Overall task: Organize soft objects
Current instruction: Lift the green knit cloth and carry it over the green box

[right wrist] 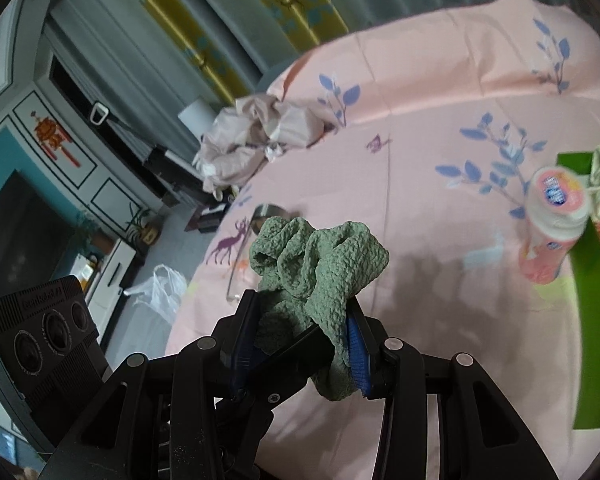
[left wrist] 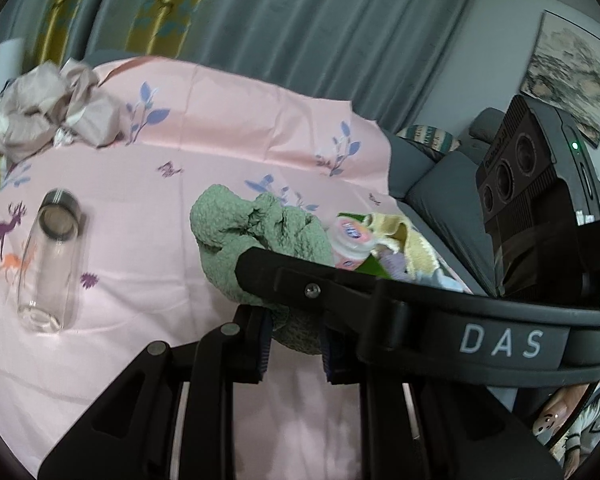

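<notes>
The left wrist view shows both grippers on one green cloth: the left gripper pinches its lower fold between blue-padded fingers, while the right gripper crosses in front as a dark bar marked "DAS". The right wrist view shows the right gripper closed on the same green cloth, with a dark finger of the left gripper pushing in between its jaws. The cloth is nubbly, like knotted terry, bunched into soft folds and lifted above the pink sheet.

Only the left view gives the whole glass bottle, clear, cylindrical, lying on its side at the left with a dark metal rim; in the right view it is mostly hidden behind the cloth. Only the right view shows the room beyond: a dark screen, a white plastic bag on the floor.

The sheet is smooth, creased, printed with blue leaves and purple deer. A crumpled beige fabric heap sits at the far left edge. At the right, a green tray holds a pink-labelled bottle and a yellow towel; its other contents are cut off and blurred.
</notes>
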Motion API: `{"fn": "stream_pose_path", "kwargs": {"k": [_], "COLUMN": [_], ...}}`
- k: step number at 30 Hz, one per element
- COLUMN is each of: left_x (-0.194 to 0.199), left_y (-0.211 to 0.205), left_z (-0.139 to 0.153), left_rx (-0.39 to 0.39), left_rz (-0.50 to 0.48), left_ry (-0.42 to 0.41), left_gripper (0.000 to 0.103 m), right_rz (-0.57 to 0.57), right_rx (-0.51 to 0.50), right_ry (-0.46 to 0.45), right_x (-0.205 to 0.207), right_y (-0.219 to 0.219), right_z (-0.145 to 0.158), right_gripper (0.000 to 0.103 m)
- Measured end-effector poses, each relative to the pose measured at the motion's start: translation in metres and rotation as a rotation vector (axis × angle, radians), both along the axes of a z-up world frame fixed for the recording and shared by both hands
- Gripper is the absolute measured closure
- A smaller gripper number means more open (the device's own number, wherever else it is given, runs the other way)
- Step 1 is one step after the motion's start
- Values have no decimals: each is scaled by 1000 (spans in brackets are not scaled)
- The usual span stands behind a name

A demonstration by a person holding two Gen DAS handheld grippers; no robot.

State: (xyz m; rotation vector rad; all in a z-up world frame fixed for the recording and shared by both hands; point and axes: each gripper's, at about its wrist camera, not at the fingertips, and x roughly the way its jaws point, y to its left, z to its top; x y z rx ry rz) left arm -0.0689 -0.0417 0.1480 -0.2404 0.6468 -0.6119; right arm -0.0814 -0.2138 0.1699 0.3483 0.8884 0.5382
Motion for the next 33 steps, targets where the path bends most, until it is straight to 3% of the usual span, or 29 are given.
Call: {"fn": "stream_pose_path", "kwargs": {"k": [9,17,25,33], "left_x": [-10,-12,-11,-1], "left_y": [-58,-115,-164,-199], "left_z": [29,38,31,7], "left_rx": [34,49,36,-8], "left_rz": [-97,-209,-333,-415], "left_ry": [-79,-103,-69,66], "left_gripper": [87,87,87,87], "right_rz": [-96,-229,-378,-484], "right_rx": [43,78,90,105], "right_ry": [-85,-125,-117,-37], "right_x": [-19,-35,-48,-45], "right_y": [-58,-116,-170,-209], "right_z": [27,38,33,11], "right_gripper": [59,59,59,59]}}
